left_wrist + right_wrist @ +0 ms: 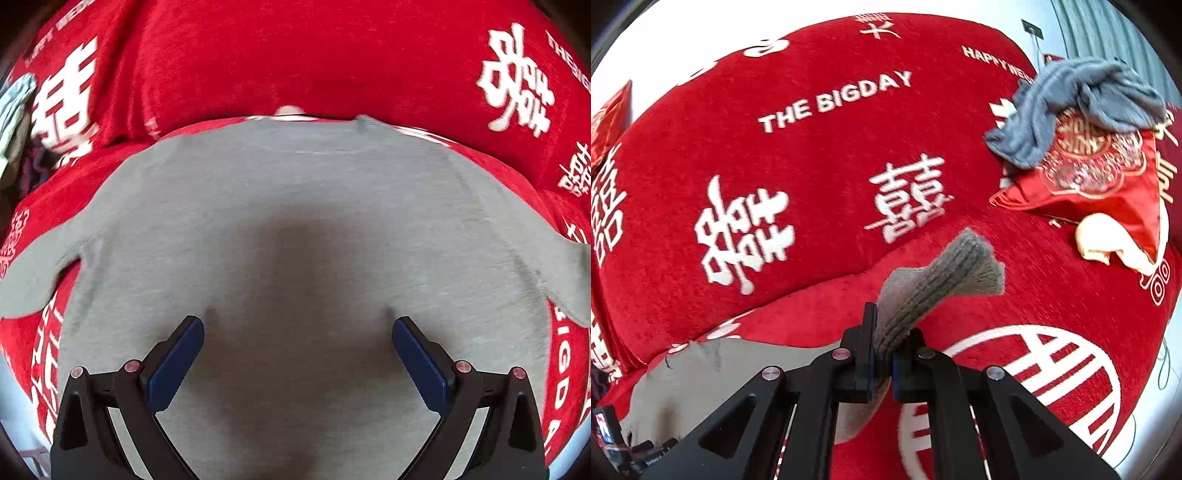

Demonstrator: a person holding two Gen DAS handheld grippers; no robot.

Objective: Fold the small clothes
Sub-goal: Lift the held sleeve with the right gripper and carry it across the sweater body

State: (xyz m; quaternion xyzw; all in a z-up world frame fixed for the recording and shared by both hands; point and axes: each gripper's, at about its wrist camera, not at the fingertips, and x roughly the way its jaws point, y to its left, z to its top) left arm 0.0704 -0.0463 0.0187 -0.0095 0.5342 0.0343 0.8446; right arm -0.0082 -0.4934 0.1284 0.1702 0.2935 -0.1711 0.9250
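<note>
Right up close, the right gripper (882, 354) is clamped tight on a ribbed cuff (942, 280) of the grey garment (687, 373), the knit pinched between its two black fingers and poking out beyond them, tilted up and to the right over the red sofa cover (820, 206). Just left of that gripper, the body of the grey garment lies on the cover's seat, rumpled at its edge.

Over on the left wrist view, the left gripper (297, 332) hangs with its blue-padded fingers (177, 363) spread wide, nothing between them. Whether the tips touch the cloth I cannot tell. Under it the grey garment (295, 206) is spread flat across the red sofa cover (295, 55), filling most of the view, a sleeve running off to each side and a dark shadow down its middle.

Farther out from the grey garment, the cover rises into the backrest, printed with white double-happiness characters and the words THE BIGDAY (834, 101). Beyond and to the right of the pinched cuff, a red embroidered cushion (1108, 184) leans on the cover, a cream-coloured cloth (1108, 240) tucked at its lower edge. Farthest back, a crumpled blue-grey garment (1078, 107) is draped over the cushion's top.
</note>
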